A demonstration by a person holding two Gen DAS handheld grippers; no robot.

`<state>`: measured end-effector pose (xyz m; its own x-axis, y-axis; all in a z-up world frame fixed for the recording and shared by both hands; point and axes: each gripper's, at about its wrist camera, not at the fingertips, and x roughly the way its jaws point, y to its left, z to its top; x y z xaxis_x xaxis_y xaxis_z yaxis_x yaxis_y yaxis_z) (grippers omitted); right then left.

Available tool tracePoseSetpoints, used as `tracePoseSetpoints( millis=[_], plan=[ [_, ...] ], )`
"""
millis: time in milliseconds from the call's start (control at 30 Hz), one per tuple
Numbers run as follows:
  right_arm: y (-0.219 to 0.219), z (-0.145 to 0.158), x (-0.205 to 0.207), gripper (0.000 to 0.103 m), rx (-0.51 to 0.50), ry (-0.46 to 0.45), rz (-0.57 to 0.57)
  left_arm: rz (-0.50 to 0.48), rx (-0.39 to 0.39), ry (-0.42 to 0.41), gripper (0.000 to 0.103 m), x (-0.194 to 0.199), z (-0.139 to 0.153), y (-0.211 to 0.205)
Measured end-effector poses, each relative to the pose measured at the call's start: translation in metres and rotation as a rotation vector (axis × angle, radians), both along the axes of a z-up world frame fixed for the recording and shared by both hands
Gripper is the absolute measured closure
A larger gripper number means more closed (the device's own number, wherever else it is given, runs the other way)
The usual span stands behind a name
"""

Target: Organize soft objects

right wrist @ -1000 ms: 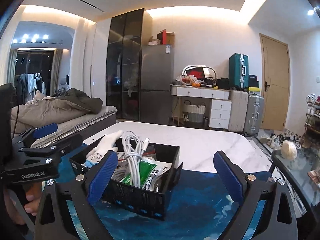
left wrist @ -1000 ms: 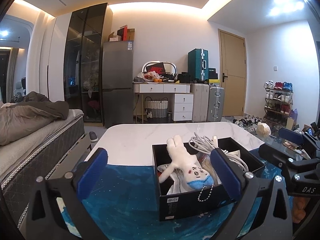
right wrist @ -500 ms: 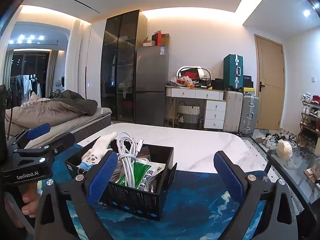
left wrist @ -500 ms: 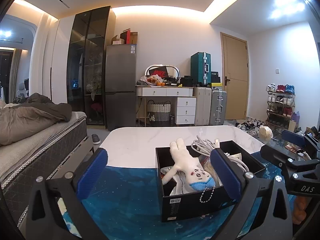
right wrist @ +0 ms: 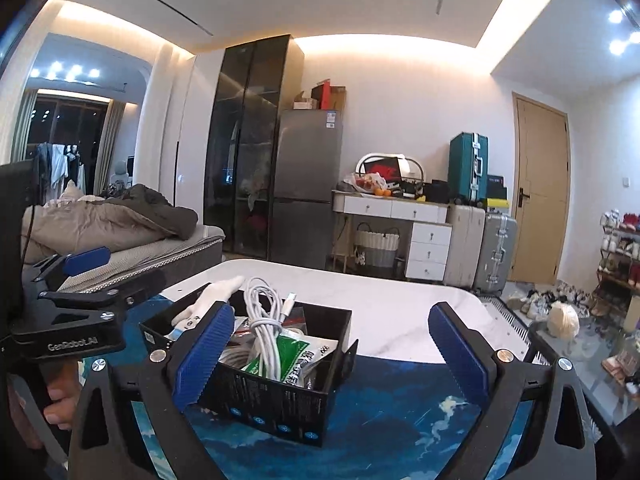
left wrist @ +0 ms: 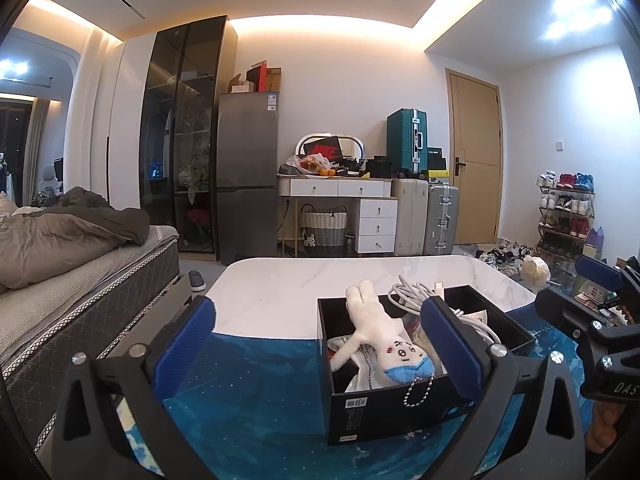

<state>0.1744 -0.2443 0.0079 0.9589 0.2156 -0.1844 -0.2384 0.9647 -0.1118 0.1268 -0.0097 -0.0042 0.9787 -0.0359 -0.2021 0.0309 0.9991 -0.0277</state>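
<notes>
A black open box (left wrist: pixel 400 408) (right wrist: pixel 276 404) stands on a blue mat on the white table. A white plush rabbit (left wrist: pixel 380 340) (right wrist: pixel 208 304) with a blue mask and a ball chain lies in it, ears up over the rim. Beside it are a coiled white cable (left wrist: pixel 416 292) (right wrist: pixel 264 320) and a green-and-white packet (right wrist: pixel 292 356). My left gripper (left wrist: pixel 318 350) is open and empty, held short of the box, which sits to its right. My right gripper (right wrist: pixel 330 354) is open and empty too, with the box behind its left finger.
The blue mat (right wrist: pixel 400 408) covers the near half of the white marble table (left wrist: pixel 320 280). A bed (left wrist: pixel 60 272) lies to the left. A glass side table (right wrist: pixel 580 344) and shoe rack (left wrist: pixel 564 208) stand at the right. A hand (right wrist: pixel 60 396) holds the left gripper.
Both cameras have tilted up slightly, so the box sits lower in each view. Both grippers stay open and the box's contents have not moved.
</notes>
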Motion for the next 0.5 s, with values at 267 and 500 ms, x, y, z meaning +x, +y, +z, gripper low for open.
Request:
tracePoseSetpoints(
  millis=[267,500],
  plan=[
    [-0.0038,-0.0001,0.0052,0.003,0.013,0.021,-0.006,0.006,0.001,-0.004,0.000,0.0007,0.0029,0.0014],
    [-0.0024,-0.0007,0.0057,0.003,0.015,0.024,-0.004,0.030,-0.002,-0.007,0.000,0.0018,0.0043,0.0036]
  ],
)
